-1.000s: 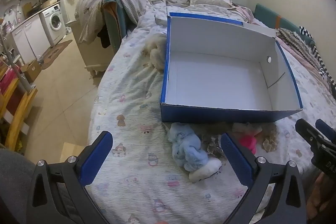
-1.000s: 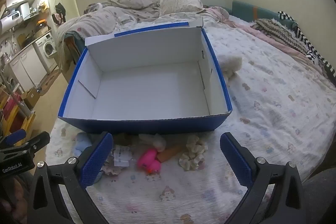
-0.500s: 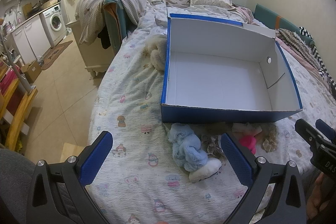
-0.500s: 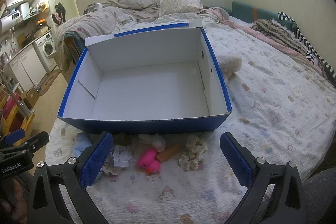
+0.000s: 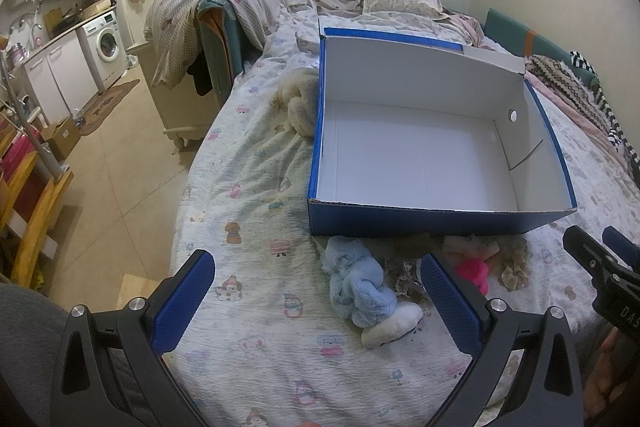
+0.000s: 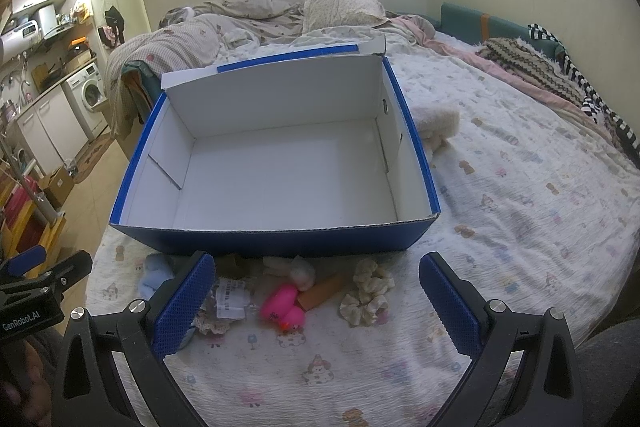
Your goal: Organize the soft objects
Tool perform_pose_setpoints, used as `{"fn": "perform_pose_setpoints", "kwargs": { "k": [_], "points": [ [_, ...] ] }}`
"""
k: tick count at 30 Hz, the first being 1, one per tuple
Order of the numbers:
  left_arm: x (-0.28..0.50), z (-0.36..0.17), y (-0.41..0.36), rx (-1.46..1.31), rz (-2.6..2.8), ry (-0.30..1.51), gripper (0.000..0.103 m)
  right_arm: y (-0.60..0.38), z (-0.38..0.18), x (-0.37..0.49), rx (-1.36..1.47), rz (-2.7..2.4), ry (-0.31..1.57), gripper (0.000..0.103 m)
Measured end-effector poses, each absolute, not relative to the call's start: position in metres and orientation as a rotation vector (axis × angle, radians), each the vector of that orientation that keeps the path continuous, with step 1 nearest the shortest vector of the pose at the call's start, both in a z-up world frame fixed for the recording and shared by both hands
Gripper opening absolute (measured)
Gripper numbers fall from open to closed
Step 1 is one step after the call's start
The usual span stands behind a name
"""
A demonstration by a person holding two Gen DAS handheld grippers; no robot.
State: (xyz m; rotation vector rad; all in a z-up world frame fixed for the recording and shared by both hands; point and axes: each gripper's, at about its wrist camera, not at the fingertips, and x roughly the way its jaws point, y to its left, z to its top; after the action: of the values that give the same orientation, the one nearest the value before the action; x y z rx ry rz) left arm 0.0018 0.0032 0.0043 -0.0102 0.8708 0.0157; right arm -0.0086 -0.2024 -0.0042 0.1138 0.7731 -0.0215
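An empty blue box with a white inside (image 5: 420, 163) (image 6: 280, 179) sits on the bed. In front of it lie a light blue plush toy (image 5: 360, 287) (image 6: 154, 277), a pink rubber duck (image 6: 282, 309) (image 5: 474, 273), a cream scrunchie (image 6: 366, 291) (image 5: 514, 263), a brown block (image 6: 326, 291) and a lacy scrap with a tag (image 6: 224, 303). My left gripper (image 5: 320, 307) is open above the blue plush. My right gripper (image 6: 316, 307) is open above the duck. A cream plush (image 5: 300, 103) (image 6: 436, 125) lies beside the box.
The bed sheet (image 5: 248, 187) ends at its left edge above a tiled floor (image 5: 100, 187). Rumpled bedding and a pillow (image 6: 340, 7) lie behind the box. A washing machine (image 5: 106, 47) and cabinets stand far left. Striped blankets (image 6: 552, 75) lie at the right.
Both views have shifted very slightly; the box and toys have not moved, and both grippers stay open.
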Motion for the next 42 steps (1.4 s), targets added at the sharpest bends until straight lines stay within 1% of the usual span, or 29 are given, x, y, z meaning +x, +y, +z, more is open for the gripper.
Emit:
{"fn": "perform_pose_setpoints", "kwargs": {
  "k": [31, 42],
  "points": [
    [0.001, 0.005, 0.003, -0.005, 0.018, 0.867, 0.103, -0.201, -0.004, -0.008, 0.110, -0.022, 0.771, 0.103],
    [0.002, 0.011, 0.021, -0.054, 0.040, 0.884, 0.103, -0.212, -0.002, -0.005, 0.154, -0.033, 0.793, 0.103]
  ]
}}
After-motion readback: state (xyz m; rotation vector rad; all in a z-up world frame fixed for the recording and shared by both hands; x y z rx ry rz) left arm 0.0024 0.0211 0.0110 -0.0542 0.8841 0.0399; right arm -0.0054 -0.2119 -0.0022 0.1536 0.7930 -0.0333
